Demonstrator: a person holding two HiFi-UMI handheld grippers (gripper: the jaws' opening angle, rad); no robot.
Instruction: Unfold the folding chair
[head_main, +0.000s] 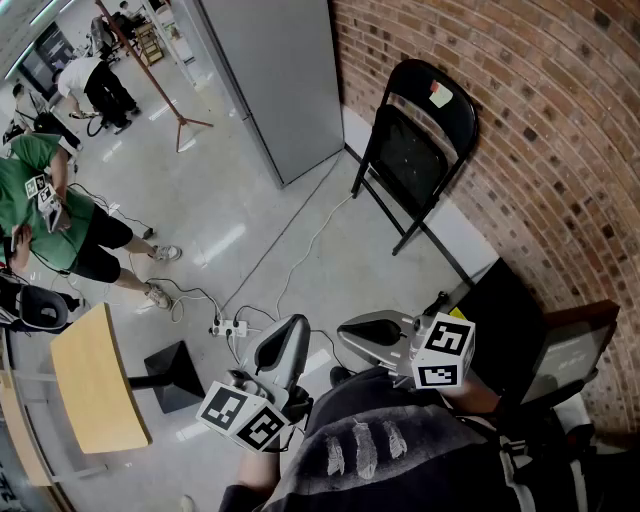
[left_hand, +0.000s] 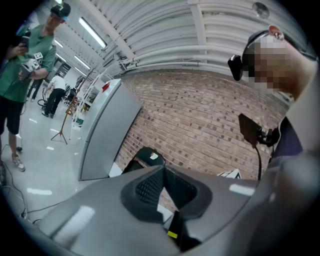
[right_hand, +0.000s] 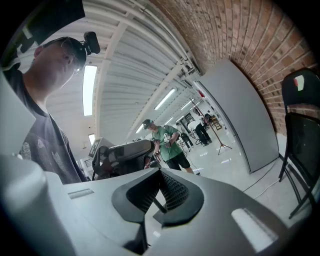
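Note:
The black folding chair (head_main: 420, 150) stands folded flat, leaning against the brick wall (head_main: 545, 120), with a small sticker on its backrest. Its top also shows in the left gripper view (left_hand: 150, 156) and at the right edge of the right gripper view (right_hand: 302, 130). My left gripper (head_main: 297, 326) is shut and empty, held low near my body, well short of the chair. My right gripper (head_main: 346, 335) is beside it, also shut on nothing. In each gripper view the jaws meet with nothing between them, left gripper (left_hand: 164, 171), right gripper (right_hand: 160, 173).
A tall grey cabinet (head_main: 275, 80) stands left of the chair. Cables and a power strip (head_main: 232, 327) lie on the floor in front of me. A wooden table (head_main: 95, 385) and a person in green (head_main: 50, 215) are at the left. A tripod stand (head_main: 180, 120) is farther back.

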